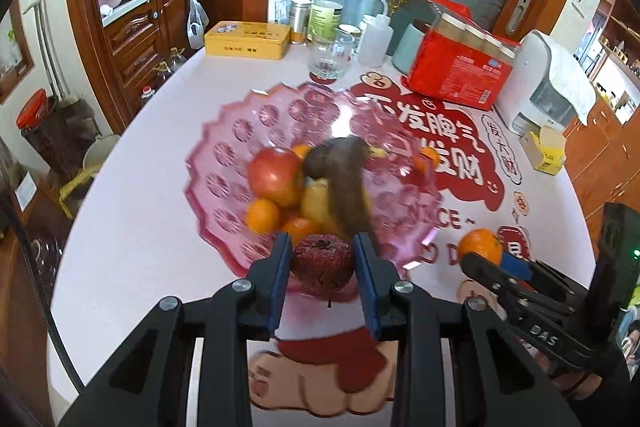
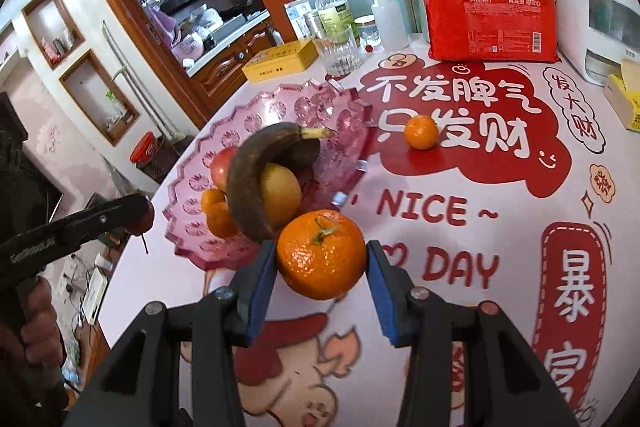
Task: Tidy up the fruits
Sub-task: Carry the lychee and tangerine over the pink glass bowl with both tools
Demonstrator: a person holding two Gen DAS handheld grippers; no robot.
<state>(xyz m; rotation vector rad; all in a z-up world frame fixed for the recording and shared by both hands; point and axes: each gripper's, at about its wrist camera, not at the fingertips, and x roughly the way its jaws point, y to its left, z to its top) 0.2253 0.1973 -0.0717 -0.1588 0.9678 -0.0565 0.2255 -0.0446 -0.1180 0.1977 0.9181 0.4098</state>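
Most fruit sits in the pink bowl (image 1: 224,163) — your left gripper (image 1: 323,259) pinches a red apple (image 1: 322,261), your right gripper (image 2: 322,255) an orange (image 2: 321,253); one orange on the tabletop (image 2: 421,132) beyond the bowl remains.

The white table covering with red cartoon print (image 2: 460,187) carries large white Chinese characters "不发脾气 只发财" at its centre, red "NICE ~" and "DAY" toward six o'clock of them, "发大财" in a white cloud at three o'clock, and "暴" on a red panel at five o'clock. The red plastic pack of paper cups (image 2: 490,27), at twelve o'clock, reads "一次性纸杯". The black right gripper (image 1: 496,263) bears "DAS" in the left wrist view.
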